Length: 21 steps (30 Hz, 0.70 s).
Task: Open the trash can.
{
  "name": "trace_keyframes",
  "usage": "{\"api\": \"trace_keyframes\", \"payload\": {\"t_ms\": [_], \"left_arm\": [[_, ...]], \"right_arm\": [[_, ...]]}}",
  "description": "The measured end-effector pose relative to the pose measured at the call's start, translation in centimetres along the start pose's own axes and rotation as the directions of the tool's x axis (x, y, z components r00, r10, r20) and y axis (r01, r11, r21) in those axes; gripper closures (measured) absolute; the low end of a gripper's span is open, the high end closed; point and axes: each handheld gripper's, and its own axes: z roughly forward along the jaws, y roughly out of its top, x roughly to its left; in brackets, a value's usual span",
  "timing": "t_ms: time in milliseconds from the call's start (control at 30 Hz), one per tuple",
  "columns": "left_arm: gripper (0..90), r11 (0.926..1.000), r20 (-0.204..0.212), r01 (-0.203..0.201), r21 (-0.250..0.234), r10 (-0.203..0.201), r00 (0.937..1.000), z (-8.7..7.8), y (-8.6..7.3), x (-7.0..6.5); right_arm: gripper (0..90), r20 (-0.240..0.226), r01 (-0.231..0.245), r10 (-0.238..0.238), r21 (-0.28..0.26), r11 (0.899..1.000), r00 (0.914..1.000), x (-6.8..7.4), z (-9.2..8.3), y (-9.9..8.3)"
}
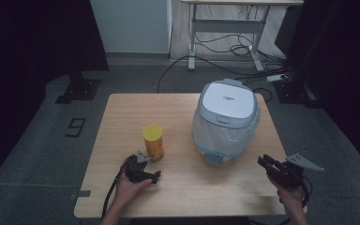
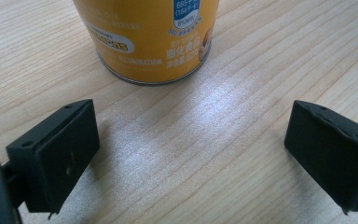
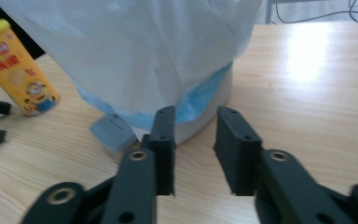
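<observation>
- I see a light wooden table (image 1: pixel 178 187) with two things on it: a yellow can (image 1: pixel 153 142) and a white pedal bin (image 1: pixel 226 119) lined with a pale bag.
- The yellow can stands upright left of the table's middle, nearer the near edge than the far one. Its lid is yellow too, and the right gripper view shows a cartoon figure printed low on its side (image 3: pixel 21 70).
- The pedal bin sits toward the far right part of the table, lid shut. Its grey foot pedal (image 1: pixel 214 158) points at the near edge. The bag (image 3: pixel 135 51) hangs over the outside of the body, a blue band showing at its lower hem.
- My left gripper (image 1: pixel 140 165) is held low over the table, just on the near side of the can. In the left gripper view its jaws stand wide apart with bare wood between them. The can's base (image 2: pixel 151 42) is just ahead of the gap, not touched by either jaw.
- My right gripper (image 1: pixel 268 164) hovers near the right edge of the table, close to the near right corner, aimed toward the bin. Its jaws are partly apart, a narrow gap between them, holding nothing.
- The bin and the right gripper are apart; the can stands well clear of the bin.
</observation>
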Motion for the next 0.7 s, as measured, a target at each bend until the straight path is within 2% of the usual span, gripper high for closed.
{"api": "trace_keyframes", "payload": {"t_ms": [167, 200, 300, 467, 567, 700], "left_arm": [[3.3, 1.0000, -0.001, 0.001, -0.001, -0.001, 1.0000, 0.0, 0.0, 0.0], [3.3, 1.0000, -0.001, 0.001, -0.001, -0.001, 1.0000, 0.0, 0.0, 0.0], [3.3, 1.0000, -0.001, 0.000, 0.000, 0.000, 1.0000, 0.0, 0.0, 0.0], [3.3, 1.0000, -0.001, 0.000, -0.001, 0.000, 1.0000, 0.0, 0.0, 0.0], [3.3, 1.0000, -0.001, 0.001, -0.001, -0.001, 1.0000, 0.0, 0.0, 0.0], [3.3, 1.0000, -0.001, 0.001, -0.001, -0.001, 1.0000, 0.0, 0.0, 0.0]], "right_arm": [[81.7, -0.040, 0.007, -0.007, -0.006, 1.000, 0.9992, 0.9, -0.3, 1.4], [81.7, -0.040, 0.007, -0.007, -0.006, 1.000, 0.9992, 0.9, -0.3, 1.4], [88.5, -0.078, 0.017, -0.019, -0.028, 0.999, 0.9968, 1.3, -0.6, 2.7], [89.3, -0.104, 0.034, -0.040, -0.052, 0.998, 0.9938, 1.7, -1.0, 4.1], [89.3, -0.138, 0.050, -0.061, -0.086, 0.995, 0.9885, 2.2, -1.4, 5.8], [89.3, -0.169, 0.066, -0.084, -0.108, 0.992, 0.9820, 2.7, -1.8, 7.1]]}}
